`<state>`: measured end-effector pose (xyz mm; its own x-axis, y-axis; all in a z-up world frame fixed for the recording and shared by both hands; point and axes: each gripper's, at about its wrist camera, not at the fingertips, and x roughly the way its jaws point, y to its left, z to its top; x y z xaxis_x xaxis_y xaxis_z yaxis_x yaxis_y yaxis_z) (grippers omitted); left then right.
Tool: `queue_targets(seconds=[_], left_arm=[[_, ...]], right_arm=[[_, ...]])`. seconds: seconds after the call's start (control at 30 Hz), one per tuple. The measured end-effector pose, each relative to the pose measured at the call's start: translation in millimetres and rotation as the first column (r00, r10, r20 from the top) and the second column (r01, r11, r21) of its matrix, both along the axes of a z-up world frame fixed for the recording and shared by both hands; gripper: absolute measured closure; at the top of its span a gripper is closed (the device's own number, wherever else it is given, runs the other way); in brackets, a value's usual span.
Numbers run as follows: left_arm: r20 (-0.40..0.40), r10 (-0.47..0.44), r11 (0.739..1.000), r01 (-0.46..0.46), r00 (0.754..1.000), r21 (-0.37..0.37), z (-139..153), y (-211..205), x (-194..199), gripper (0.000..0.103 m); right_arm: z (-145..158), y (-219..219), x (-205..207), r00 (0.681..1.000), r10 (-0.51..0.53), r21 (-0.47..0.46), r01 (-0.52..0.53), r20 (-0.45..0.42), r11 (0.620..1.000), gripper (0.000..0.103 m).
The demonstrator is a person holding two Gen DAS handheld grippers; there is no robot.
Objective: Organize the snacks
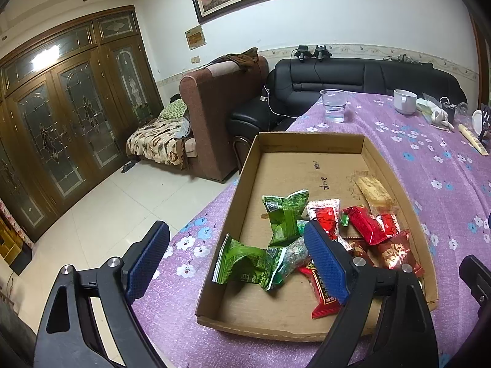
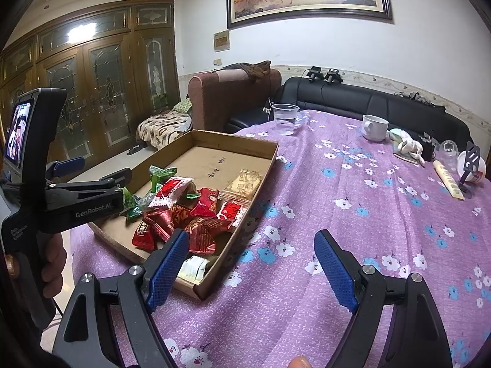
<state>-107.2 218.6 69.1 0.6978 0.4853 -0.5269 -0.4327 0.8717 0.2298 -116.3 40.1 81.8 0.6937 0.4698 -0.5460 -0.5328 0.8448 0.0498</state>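
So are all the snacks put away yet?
Nearly, it looks like. The green and red snack packets already lie in the cardboard box, greens on one side, reds on the other. Both the left gripper and the right gripper are open and empty. No loose snacks show on the purple tablecloth.

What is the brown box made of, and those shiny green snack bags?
The shallow brown box looks like matte corrugated cardboard: fluted ribbing shows on its floor. The crinkly green snack packets look like glossy plastic film, probably foil-lined; light glints on their creases.
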Motion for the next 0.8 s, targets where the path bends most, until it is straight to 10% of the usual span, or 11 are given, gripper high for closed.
queue_targets(seconds=[0.57,0.8], left_arm=[[0.037,-0.176,0.984,0.176,0.984,0.024,34,-70,10,0.013],[-0.075,-0.409,0.909,0.398,0.91,-0.124,19,-134,33,0.013]], right_arm=[[34,-90,3,0.988,-0.153,0.055,0.152,0.015,0.987,0.018],[19,-147,20,0.948,-0.306,0.063,0.312,-0.09,0.948,0.018]])
